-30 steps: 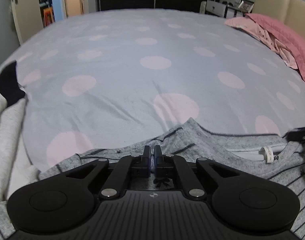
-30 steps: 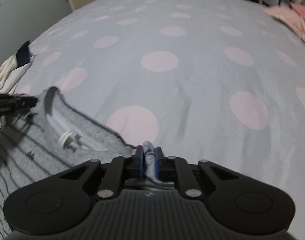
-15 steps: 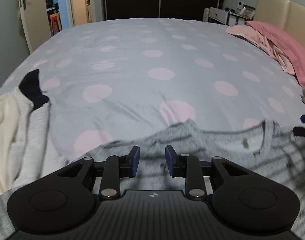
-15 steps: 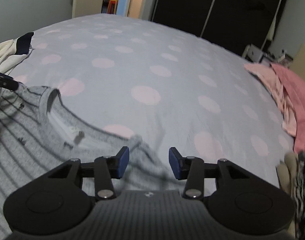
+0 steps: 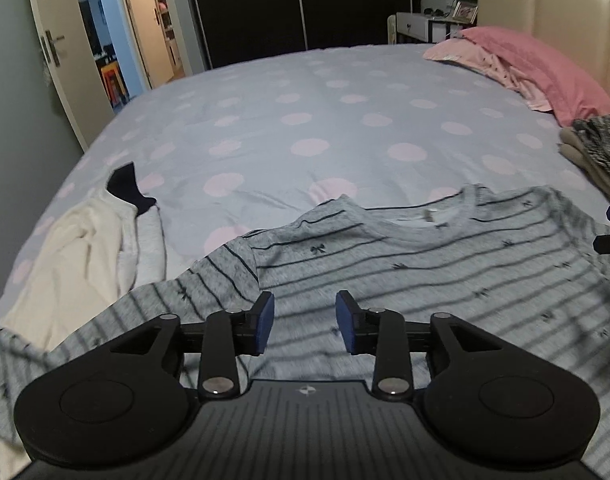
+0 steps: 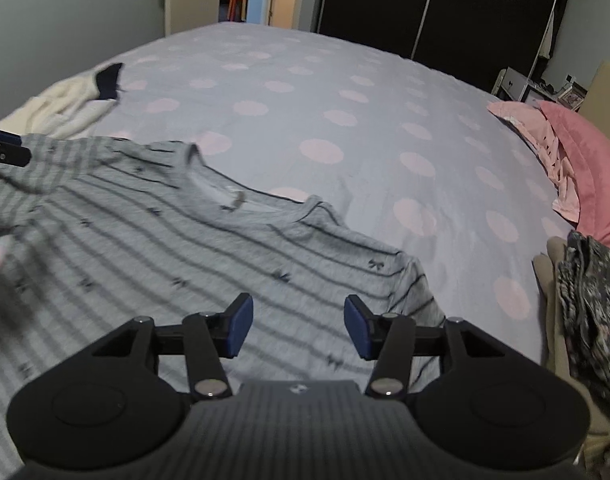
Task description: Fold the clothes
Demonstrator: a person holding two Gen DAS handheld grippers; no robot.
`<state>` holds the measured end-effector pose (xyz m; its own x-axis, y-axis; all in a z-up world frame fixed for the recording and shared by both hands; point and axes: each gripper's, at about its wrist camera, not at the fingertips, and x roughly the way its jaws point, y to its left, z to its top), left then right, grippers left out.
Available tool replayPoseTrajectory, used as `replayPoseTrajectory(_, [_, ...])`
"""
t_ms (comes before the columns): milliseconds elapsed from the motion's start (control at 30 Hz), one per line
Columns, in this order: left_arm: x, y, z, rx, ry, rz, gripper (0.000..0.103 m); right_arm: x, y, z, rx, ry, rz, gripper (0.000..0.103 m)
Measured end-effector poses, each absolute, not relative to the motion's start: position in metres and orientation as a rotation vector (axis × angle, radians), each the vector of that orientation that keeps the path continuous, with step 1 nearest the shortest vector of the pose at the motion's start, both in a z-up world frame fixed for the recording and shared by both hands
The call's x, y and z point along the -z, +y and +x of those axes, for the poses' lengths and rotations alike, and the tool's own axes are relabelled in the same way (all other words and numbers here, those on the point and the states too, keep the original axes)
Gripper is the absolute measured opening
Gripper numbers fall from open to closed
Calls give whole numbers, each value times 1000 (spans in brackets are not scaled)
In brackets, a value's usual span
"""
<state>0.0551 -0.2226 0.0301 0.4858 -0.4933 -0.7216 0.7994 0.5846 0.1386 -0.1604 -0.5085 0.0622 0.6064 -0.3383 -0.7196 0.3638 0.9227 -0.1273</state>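
Both my claws, left point(image 5: 303, 322) and right point(image 6: 298, 326), are opening and pinch nothing, leaving the shirt point(image 5: 445, 276) flat, collar at 12 o'clock, ready for folding.

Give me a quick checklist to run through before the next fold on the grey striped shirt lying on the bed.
1. Left gripper free of fabric: ok, jaws opening, nothing between them.
2. Right gripper free of fabric: ok, jaws opening, nothing between them.
3. Grey striped shirt spread on the bed with its neckline away from the grippers: ok.
4. Shirt's hem laid flat: cannot tell, it is below both views.
5. Sleeve on the left gripper's side flat: not ok, it lies rumpled against the cream garment.
6. Folded pile beside the right gripper clear of the shirt: ok.
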Motion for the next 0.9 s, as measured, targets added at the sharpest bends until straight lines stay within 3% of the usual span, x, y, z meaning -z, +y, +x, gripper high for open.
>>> replayPoseTrajectory(433, [-50,-163,-44,861,712,550,43,-72,-444,-269,441,823,115,60])
replayPoseTrajectory(900, [34,-67,-56,884,922,705,44,-18,-410,-342,507,1005,256,60])
